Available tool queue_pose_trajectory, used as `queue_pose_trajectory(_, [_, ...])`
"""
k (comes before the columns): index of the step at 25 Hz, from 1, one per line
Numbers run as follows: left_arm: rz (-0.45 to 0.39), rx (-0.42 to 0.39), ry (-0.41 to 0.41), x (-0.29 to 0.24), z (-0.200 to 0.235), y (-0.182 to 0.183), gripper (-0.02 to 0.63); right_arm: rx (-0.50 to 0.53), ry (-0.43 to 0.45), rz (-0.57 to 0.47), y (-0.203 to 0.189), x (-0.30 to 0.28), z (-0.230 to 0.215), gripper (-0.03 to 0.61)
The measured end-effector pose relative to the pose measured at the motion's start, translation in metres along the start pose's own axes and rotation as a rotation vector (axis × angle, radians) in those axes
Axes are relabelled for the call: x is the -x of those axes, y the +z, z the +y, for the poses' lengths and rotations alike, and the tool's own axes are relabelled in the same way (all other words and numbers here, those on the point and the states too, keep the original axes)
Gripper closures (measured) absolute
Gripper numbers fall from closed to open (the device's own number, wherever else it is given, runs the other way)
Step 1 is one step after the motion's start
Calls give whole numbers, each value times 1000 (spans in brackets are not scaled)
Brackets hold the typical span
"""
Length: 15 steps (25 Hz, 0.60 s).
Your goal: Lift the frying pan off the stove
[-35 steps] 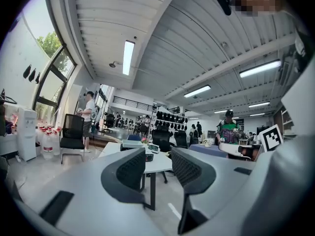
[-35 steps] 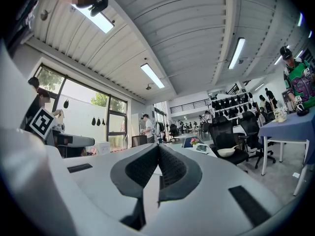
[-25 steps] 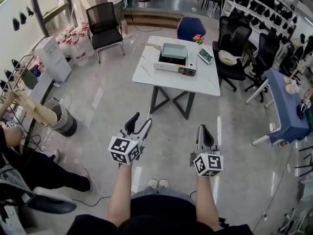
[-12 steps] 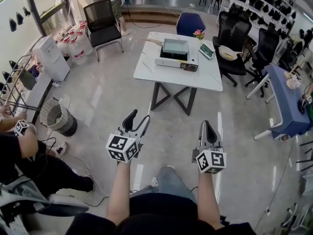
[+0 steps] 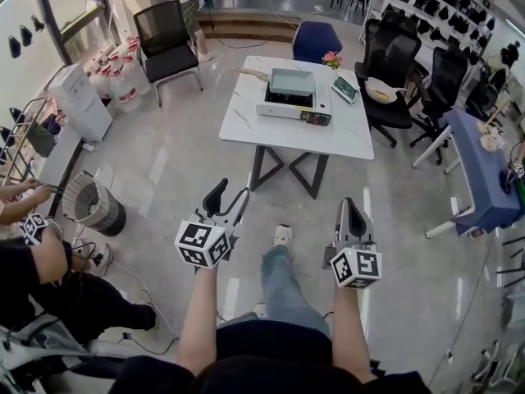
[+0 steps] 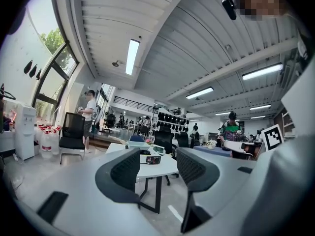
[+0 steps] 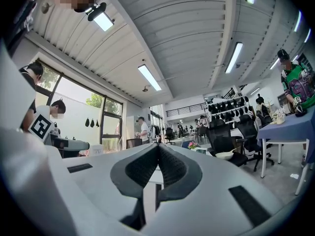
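A white portable stove [image 5: 293, 103] stands on a white table [image 5: 246, 120] across the room. On it sits a grey square frying pan [image 5: 292, 83] whose wooden handle points left. Both grippers are held level, well short of the table. My left gripper [image 5: 230, 194] is open with nothing between its jaws; in the left gripper view the left gripper [image 6: 157, 166] frames the far stove [image 6: 153, 159] and pan [image 6: 139, 145]. My right gripper [image 5: 348, 208] is shut and empty; the right gripper view shows the right gripper [image 7: 158, 149] with its pads touching.
A phone [image 5: 344, 89] and flowers [image 5: 330, 60] share the table. A black chair [image 5: 168, 39] and blue stool [image 5: 318, 39] stand behind it, black chairs [image 5: 394, 89] and a blue-covered table [image 5: 484, 179] at right. A wire bin [image 5: 94, 205] and seated people are at left.
Both grippers have come forward toward the table as the person steps; a leg and shoe now show between them. Neither gripper's jaws have changed.
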<state>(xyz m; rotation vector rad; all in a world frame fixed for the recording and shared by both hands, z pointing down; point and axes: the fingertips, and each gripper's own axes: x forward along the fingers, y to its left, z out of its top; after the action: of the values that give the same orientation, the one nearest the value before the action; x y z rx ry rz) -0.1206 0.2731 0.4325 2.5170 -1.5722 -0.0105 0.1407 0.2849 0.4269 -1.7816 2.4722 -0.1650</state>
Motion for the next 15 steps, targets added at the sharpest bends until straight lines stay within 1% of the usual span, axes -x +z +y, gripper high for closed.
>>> queue_pose_trajectory(6, [-5,-10,17,-47,34,3,382,-14,18,-24,0,-58,-11,577])
queue_pose_trajectory(8, [-6,-10,26,-65,51,2,382,-14,15,-24,-7,-83,-17,577])
queue_pose_trajectory(11, [-1,-8,41,-97,83,-2,382,-19,7,-28,-15,-128,-27,577])
queue_pose_trajectory(15, [20,2,74,-156,114,-4,383,-34,4,-12,-17,-197,-58,577])
